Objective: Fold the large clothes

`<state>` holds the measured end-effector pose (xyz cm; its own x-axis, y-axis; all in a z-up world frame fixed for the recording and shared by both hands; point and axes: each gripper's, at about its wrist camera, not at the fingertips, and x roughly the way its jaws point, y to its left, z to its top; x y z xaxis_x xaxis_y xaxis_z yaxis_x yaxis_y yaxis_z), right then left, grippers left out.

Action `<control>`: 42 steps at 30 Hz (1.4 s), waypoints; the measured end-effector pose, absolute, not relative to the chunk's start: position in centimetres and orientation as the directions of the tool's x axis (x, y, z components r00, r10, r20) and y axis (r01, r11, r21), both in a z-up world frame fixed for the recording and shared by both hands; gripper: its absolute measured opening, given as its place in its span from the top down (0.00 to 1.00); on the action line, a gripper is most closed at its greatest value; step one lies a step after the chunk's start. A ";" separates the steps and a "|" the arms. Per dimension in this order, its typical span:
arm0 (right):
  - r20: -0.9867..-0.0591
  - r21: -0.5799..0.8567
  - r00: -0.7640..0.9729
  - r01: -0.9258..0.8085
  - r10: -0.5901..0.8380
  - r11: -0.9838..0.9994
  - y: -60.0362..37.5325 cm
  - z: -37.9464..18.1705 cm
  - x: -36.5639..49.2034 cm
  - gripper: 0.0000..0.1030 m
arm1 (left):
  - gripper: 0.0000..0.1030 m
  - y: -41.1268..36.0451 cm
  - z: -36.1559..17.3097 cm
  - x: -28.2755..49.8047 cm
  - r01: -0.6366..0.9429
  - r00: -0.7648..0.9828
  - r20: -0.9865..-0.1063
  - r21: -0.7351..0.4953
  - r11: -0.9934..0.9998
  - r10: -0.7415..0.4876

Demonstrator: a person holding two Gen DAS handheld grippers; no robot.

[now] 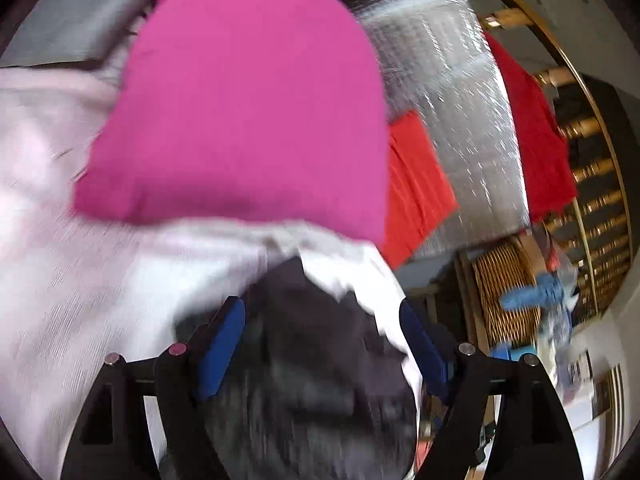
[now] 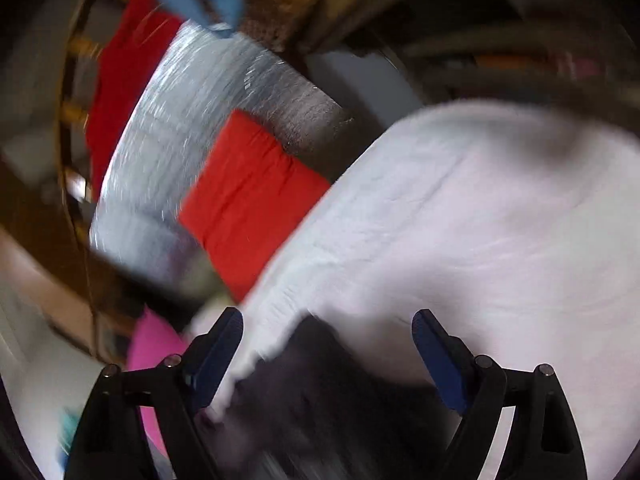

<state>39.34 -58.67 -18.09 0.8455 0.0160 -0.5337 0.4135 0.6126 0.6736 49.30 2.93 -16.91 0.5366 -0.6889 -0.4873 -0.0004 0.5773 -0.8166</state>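
White garment, blurred, fills right wrist view from 12 to 5 o'clock; in left wrist view it spreads 7 to 10 o'clock. Magenta folded cloth on top of it at 12. Silver mat at 11, red folded cloth on it. Dark fabric at 6 between jaws. Left gripper jaws apart, pads clear of fabric. Right gripper jaws apart too.

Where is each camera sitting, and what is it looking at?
Left wrist: rides the left tongs, looking past open blue fingers at a white cloth and pink pillow.
Right wrist: rides the right tongs, open fingers over the white cloth.
Both see: orange-red cushion, silver mat.
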 end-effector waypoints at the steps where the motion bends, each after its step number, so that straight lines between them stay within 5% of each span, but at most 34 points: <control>1: -0.547 0.655 0.837 0.415 0.018 0.632 -58.1 -17.9 37.8 0.14 | 0.19 2.8 -16.7 47.5 -0.011 0.530 -0.515 -0.798 0.602 -0.673; 6: -0.594 0.623 0.803 0.426 0.043 0.656 -55.1 -19.2 33.7 0.14 | 0.18 1.1 -19.1 40.4 -0.096 0.533 -0.679 -0.642 0.761 -0.505; 10: -0.712 0.457 0.701 0.496 -0.030 0.738 -51.8 -21.8 34.9 0.16 | 0.18 0.5 -23.2 39.7 -0.234 0.473 -0.815 -0.482 0.844 -0.334; 11: -0.742 0.397 0.667 0.512 -0.062 0.762 -51.0 -22.4 35.4 0.34 | 0.18 0.6 -23.9 39.6 -0.247 0.460 -0.819 -0.489 0.837 -0.342; 12: -0.760 0.358 0.647 0.487 -0.054 0.797 -49.8 -23.1 36.3 0.69 | 0.18 0.4 -24.3 39.6 -0.255 0.470 -0.815 -0.493 0.832 -0.338; 15: -0.720 0.294 0.676 0.502 -0.157 0.813 -48.3 -21.4 35.4 0.86 | 0.18 -0.3 -23.3 40.2 -0.207 0.504 -0.805 -0.466 0.860 -0.314; 18: -0.658 0.318 0.722 0.525 -0.215 0.790 -48.4 -18.9 34.3 0.86 | 0.18 -1.4 -23.5 41.6 -0.195 0.486 -0.810 -0.466 0.863 -0.328; 23: -0.776 0.315 0.606 0.611 -0.174 0.726 -50.1 -24.0 35.6 0.78 | 0.17 -2.4 -22.9 42.1 -0.185 0.469 -0.825 -0.442 0.878 -0.316; 25: -0.752 0.370 0.635 0.629 -0.177 0.684 -50.7 -22.0 34.7 0.67 | 0.18 -2.5 -22.5 42.2 -0.196 0.452 -0.829 -0.453 0.870 -0.330; 27: -0.668 0.395 0.703 0.614 -0.245 0.683 -50.4 -18.7 33.1 0.18 | 0.18 -2.1 -21.9 41.8 -0.191 0.457 -0.828 -0.449 0.873 -0.326; 28: -0.615 0.398 0.738 0.595 -0.278 0.698 -49.8 -17.3 32.6 0.15 | 0.18 -2.0 -21.3 41.4 -0.188 0.461 -0.833 -0.429 0.884 -0.306; 31: -0.568 0.349 0.797 0.456 -0.202 0.819 -46.8 -14.6 34.5 0.15 | 0.17 -2.2 -19.6 40.5 -0.172 0.490 -0.839 -0.361 0.917 -0.238; 39: -0.825 0.071 0.564 0.184 -0.046 0.980 -35.2 -18.2 49.7 0.17 | 0.17 -2.5 -21.4 40.5 -0.181 0.413 -0.888 -0.299 0.937 -0.203; 40: -0.854 0.030 0.516 0.190 -0.074 0.981 -34.4 -19.5 51.3 0.19 | 0.17 -2.5 -21.5 40.8 -0.181 0.411 -0.888 -0.303 0.936 -0.208; 42: -0.885 -0.036 0.446 0.216 -0.132 0.976 -34.1 -21.6 53.6 0.50 | 0.17 -2.4 -21.4 41.0 -0.178 0.407 -0.888 -0.305 0.936 -0.212</control>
<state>53.59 -34.08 -21.59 0.4463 -0.1319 -0.8851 0.2160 0.9757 -0.0364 41.04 -2.42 -21.41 0.4071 -0.2120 -0.8884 -0.1783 0.9355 -0.3050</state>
